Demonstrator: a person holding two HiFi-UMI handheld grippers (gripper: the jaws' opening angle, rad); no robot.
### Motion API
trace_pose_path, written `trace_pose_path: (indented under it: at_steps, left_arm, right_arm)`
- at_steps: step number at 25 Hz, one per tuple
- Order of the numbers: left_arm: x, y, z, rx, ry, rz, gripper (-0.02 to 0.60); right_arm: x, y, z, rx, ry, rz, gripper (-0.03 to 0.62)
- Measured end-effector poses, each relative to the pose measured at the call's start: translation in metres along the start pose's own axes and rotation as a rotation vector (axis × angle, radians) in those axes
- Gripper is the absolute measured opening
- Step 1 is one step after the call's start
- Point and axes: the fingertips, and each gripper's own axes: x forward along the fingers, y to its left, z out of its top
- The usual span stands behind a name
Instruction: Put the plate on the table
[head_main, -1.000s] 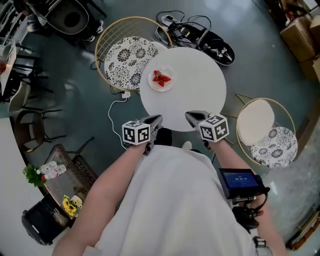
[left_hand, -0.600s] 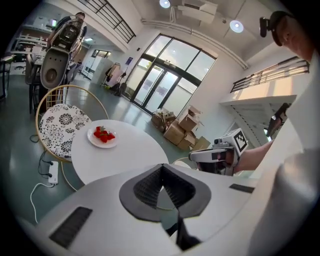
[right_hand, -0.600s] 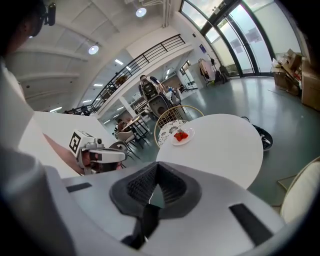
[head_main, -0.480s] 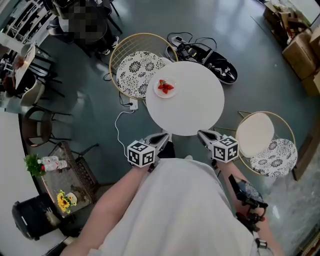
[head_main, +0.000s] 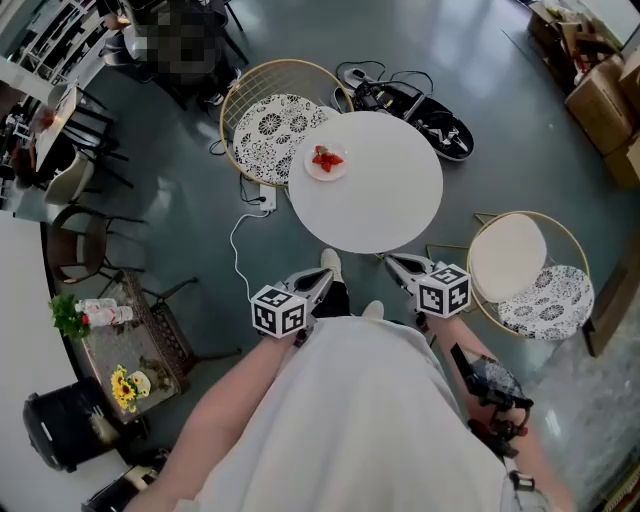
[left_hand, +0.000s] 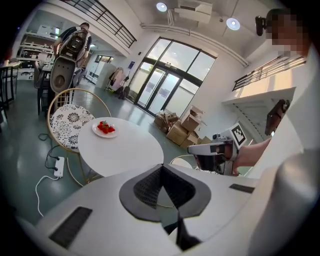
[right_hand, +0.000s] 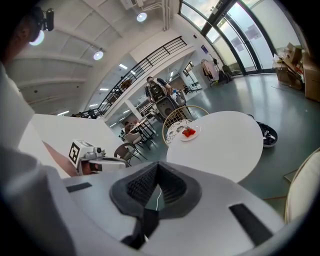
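A small white plate (head_main: 326, 161) with red strawberries rests on the round white table (head_main: 380, 195), near its far left rim. Both grippers hang close to the person's body, short of the table's near edge and apart from the plate. My left gripper (head_main: 322, 281) is shut with nothing between its pads, and so is my right gripper (head_main: 392, 263). In the left gripper view the plate (left_hand: 105, 130) lies far ahead on the table (left_hand: 125, 150). The right gripper view shows the plate (right_hand: 189, 133) at the far side of the table (right_hand: 225, 145).
A wire chair with a patterned cushion (head_main: 275, 125) stands behind the table, a second chair (head_main: 528, 272) to the right. Shoes and cables (head_main: 415, 98) lie on the floor beyond. A power strip (head_main: 252, 200), a low side table with flowers (head_main: 125, 355) and cardboard boxes (head_main: 600, 70) surround.
The person and both grippers have backed away from the table: the grippers were over its near edge and are now off it. The plate has stayed in place.
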Motion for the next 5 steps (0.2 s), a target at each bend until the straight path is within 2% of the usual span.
trace_pose_path:
  at_steps: [5]
  left_arm:
    - [-0.017,0.042,0.043,0.075,-0.054,0.068,0.005]
  right_arm:
    - [0.049,0.007,0.042,-0.058,-0.053,0.085,0.003]
